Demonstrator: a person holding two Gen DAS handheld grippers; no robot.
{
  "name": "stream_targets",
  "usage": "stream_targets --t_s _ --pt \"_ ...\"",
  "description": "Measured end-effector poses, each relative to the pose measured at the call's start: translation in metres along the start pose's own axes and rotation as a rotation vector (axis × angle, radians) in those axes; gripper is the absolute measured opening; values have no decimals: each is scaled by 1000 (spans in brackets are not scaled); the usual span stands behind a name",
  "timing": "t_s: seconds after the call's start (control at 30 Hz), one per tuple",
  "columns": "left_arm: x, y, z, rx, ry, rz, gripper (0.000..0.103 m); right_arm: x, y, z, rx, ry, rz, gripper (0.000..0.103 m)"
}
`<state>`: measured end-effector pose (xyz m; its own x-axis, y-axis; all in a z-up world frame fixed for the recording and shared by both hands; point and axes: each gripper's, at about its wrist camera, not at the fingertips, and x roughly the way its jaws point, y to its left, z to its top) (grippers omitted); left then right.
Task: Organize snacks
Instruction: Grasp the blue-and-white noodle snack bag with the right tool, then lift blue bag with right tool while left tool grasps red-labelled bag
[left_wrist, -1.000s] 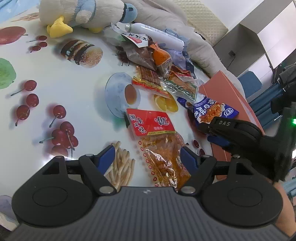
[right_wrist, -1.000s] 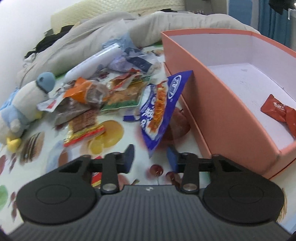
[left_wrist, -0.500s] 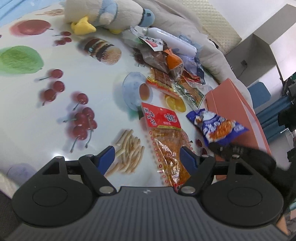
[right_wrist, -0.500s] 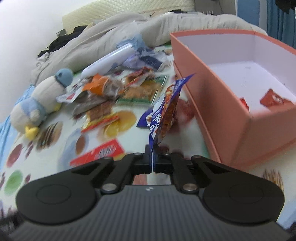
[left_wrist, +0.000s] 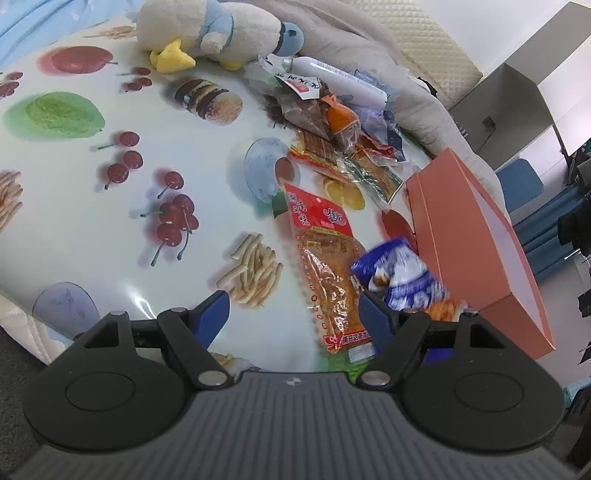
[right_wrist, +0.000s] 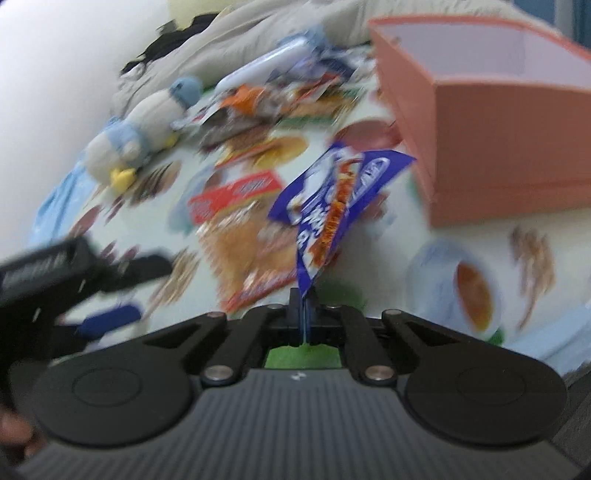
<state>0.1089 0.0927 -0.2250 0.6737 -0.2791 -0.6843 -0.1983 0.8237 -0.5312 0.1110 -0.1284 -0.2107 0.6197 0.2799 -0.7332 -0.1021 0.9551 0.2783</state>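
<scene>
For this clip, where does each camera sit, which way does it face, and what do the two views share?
Left wrist: on the open left gripper, looking down over the printed table.
Right wrist: on the right gripper, shut on the blue snack packet; the left gripper shows at its left edge.
Shared: blue packet, red snack packet, orange box, plush toy.

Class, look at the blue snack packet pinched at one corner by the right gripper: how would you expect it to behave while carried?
The blue snack packet is probably light and floppy: it stands up from the right gripper but creases. Its glossy film may slip.
</scene>
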Motion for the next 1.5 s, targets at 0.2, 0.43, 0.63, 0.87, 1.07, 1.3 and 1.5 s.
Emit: stream_targets --t_s 0.2,0.43,0.63,0.87,1.07,1.3,1.5 --pt "0 -9 0 7 -8 5 81 -4 -6 -4 0 42 -19 11" --pt "18 -33 -2 112 31 5 81 -36 -37 -10 -31 68 -7 69" --pt "39 -45 2 144 48 52 85 -72 -33 2 -194 -94 -44 69" --pt "60 -52 16 173 75 67 84 -70 -7 36 -479 -212 -45 68" --pt "80 -61 18 261 120 89 84 -29 7 50 -635 -178 -101 68" --pt "86 -57 22 285 141 66 84 12 4 42 -700 -42 -155 65" --pt "85 -53 22 281 143 40 84 27 -15 35 -583 -3 -147 56"
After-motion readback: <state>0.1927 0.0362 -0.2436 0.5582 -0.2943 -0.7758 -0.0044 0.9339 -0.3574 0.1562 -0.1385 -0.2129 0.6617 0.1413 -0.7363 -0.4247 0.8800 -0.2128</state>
